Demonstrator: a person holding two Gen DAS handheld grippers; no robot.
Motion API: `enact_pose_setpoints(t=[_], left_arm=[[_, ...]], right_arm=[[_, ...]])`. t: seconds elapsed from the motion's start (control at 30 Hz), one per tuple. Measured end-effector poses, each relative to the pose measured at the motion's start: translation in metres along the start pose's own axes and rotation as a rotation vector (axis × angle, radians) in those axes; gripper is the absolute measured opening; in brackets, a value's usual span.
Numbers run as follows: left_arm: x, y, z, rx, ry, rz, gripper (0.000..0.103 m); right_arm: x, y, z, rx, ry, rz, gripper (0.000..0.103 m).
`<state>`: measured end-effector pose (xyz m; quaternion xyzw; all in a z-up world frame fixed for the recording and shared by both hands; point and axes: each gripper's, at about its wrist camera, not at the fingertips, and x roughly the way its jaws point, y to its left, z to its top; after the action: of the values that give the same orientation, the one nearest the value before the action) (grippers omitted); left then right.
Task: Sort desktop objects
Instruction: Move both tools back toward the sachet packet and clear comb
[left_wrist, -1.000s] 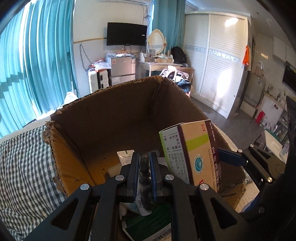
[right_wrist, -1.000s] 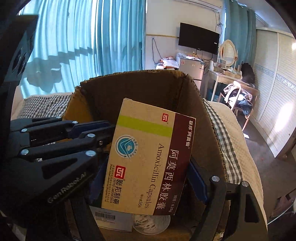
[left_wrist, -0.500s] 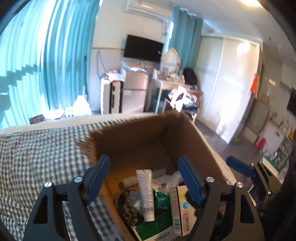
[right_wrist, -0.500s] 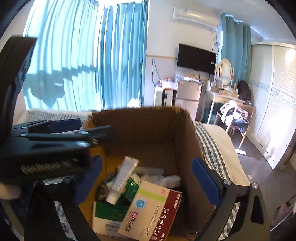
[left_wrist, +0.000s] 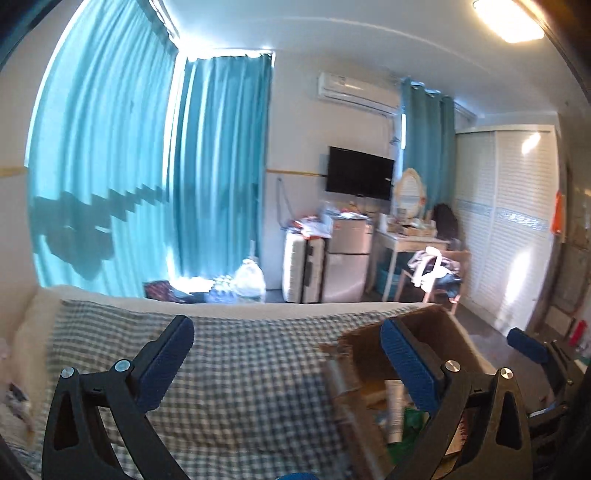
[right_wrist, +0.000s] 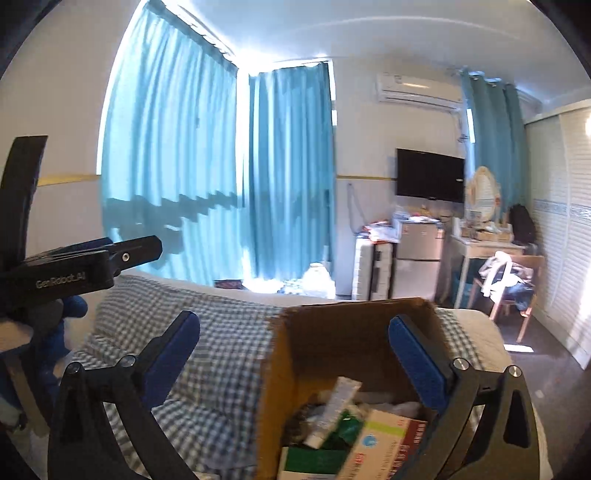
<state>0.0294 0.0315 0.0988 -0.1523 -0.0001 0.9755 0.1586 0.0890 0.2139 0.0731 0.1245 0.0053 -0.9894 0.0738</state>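
A brown cardboard box (right_wrist: 354, 332) stands on a checked cloth (right_wrist: 221, 350). Inside lie the Amoxicillin carton (right_wrist: 384, 443), a white tube (right_wrist: 332, 410) and green packets (right_wrist: 317, 459). My right gripper (right_wrist: 293, 347) is open and empty, raised above the box's near left edge. My left gripper (left_wrist: 286, 350) is open and empty, up and to the left of the box (left_wrist: 436, 332), over the cloth (left_wrist: 240, 369). The tube (left_wrist: 394, 406) shows in the left wrist view. The left gripper's body (right_wrist: 74, 266) is at the left of the right wrist view.
Teal curtains (left_wrist: 147, 177) hang behind the cloth-covered surface. A wall TV (left_wrist: 360, 178), a small fridge (left_wrist: 349, 258), a white suitcase (left_wrist: 301, 271) and a desk with a chair (left_wrist: 432, 266) stand at the back. A white wardrobe (left_wrist: 517, 229) is at the right.
The left gripper opened and dropped its item into the box; the right let the Amoxicillin carton go into the box. Both rose and pulled back, the left one swinging left.
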Motion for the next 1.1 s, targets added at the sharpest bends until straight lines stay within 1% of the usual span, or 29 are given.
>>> enact_pose_setpoints(t=[0.1, 0.27, 0.4, 0.47, 0.53, 0.6, 0.67, 0.77, 0.83, 0.97, 1.07, 1.1], left_arm=[[-0.005, 0.020, -0.004, 0.019, 0.020, 0.033, 0.103], [-0.004, 0.046, -0.023, 0.010, 0.072, 0.081, 0.103], [-0.002, 0.064, -0.034, -0.021, 0.103, 0.122, 0.103], [-0.003, 0.067, -0.042, -0.022, 0.125, 0.124, 0.103], [0.000, 0.070, -0.052, -0.013, 0.151, 0.131, 0.103], [0.005, 0.074, -0.065, -0.011, 0.173, 0.148, 0.103], [0.012, 0.077, -0.081, -0.029, 0.211, 0.168, 0.103], [0.017, 0.080, -0.101, -0.064, 0.241, 0.177, 0.103], [0.018, 0.080, -0.116, -0.092, 0.245, 0.216, 0.103], [0.019, 0.082, -0.149, -0.139, 0.264, 0.261, 0.103], [0.018, 0.081, -0.175, -0.152, 0.294, 0.250, 0.103], [0.017, 0.080, -0.183, -0.156, 0.306, 0.244, 0.103]], right_arm=[[0.012, 0.018, -0.005, -0.026, 0.042, 0.072, 0.103], [0.036, 0.046, -0.025, -0.058, 0.132, 0.170, 0.103], [0.056, 0.062, -0.047, -0.054, 0.212, 0.222, 0.103], [0.063, 0.073, -0.057, -0.079, 0.239, 0.245, 0.103], [0.069, 0.087, -0.065, -0.134, 0.259, 0.268, 0.103], [0.075, 0.096, -0.072, -0.174, 0.273, 0.279, 0.103], [0.082, 0.102, -0.080, -0.174, 0.303, 0.292, 0.103], [0.097, 0.102, -0.095, -0.145, 0.384, 0.309, 0.103], [0.108, 0.106, -0.103, -0.160, 0.423, 0.309, 0.103], [0.130, 0.119, -0.123, -0.274, 0.502, 0.259, 0.103], [0.143, 0.121, -0.139, -0.293, 0.553, 0.275, 0.103], [0.144, 0.124, -0.143, -0.332, 0.548, 0.259, 0.103]])
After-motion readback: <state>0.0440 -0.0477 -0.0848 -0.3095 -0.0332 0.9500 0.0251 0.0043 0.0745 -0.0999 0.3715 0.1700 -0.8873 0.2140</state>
